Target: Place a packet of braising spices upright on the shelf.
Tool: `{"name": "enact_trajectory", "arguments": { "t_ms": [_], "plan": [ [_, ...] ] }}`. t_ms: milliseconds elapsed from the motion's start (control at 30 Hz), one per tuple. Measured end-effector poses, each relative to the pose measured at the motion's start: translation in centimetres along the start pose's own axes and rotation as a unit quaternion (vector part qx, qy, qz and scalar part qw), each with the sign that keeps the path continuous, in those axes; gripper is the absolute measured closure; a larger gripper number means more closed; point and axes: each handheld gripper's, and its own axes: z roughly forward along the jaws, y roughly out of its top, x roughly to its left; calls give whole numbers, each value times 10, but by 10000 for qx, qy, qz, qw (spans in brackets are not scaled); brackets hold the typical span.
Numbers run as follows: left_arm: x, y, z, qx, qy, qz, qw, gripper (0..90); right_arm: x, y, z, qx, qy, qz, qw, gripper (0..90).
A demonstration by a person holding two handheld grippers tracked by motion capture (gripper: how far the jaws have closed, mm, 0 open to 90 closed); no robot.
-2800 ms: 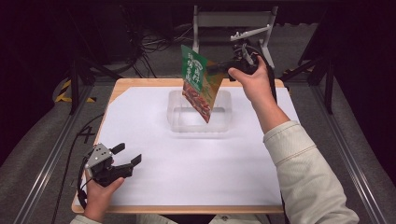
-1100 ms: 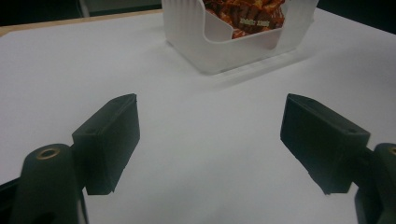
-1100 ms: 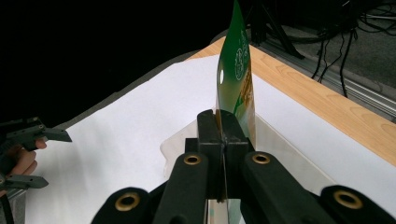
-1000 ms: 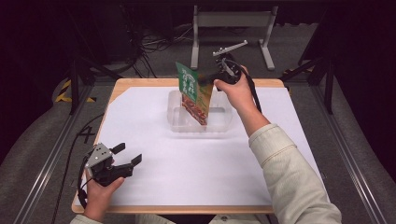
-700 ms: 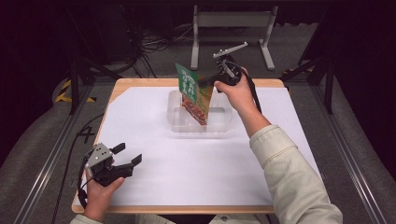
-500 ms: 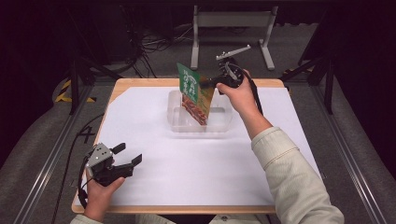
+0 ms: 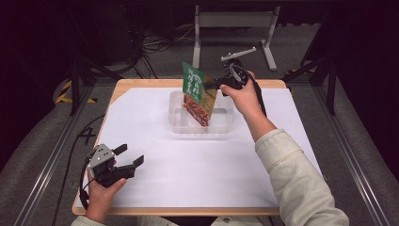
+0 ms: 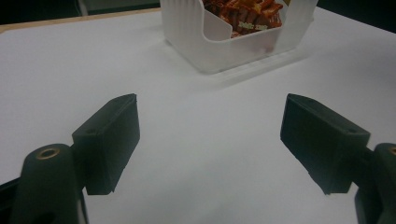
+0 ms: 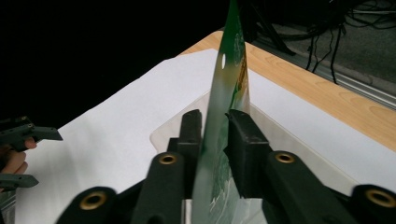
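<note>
Green-and-red flat foil food pouch (image 7: 197, 94) is standing in the clear plastic container (image 7: 225, 123) at the table's far side as the right gripper's (image 7: 214, 85) just-loosening jaws are flanking it, probably withdrawing next; left gripper (image 7: 129, 157) is resting agape, near-left.

From above the person's side, the high view looks forward and down over the whole white-covered wooden table (image 7: 155, 188). The left gripper view sits low and close, skimming the white surface between its own two black jaws toward the clear plastic tray (image 8: 224, 51), which the high view (image 7: 223, 127) also takes in at mid-table. The right gripper view looks tightly along its jaws past the flat green and red printed pouch (image 9: 229, 88), across the table's far wooden edge.
</note>
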Motion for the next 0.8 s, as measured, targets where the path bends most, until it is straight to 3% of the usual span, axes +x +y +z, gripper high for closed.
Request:
{"name": "enact_trajectory", "arguments": {
  "t_ms": [233, 800],
  "plan": [
    [0, 0, 1, 7, 8, 2, 10000, 206, 4, 1, -6, -346, 23, -33, 9994, 512],
    [-2, 3, 6, 20, -55, 36, 10000, 205, 19, -13, -51, -781, 10, -433, 9960, 372]
  ]
}}
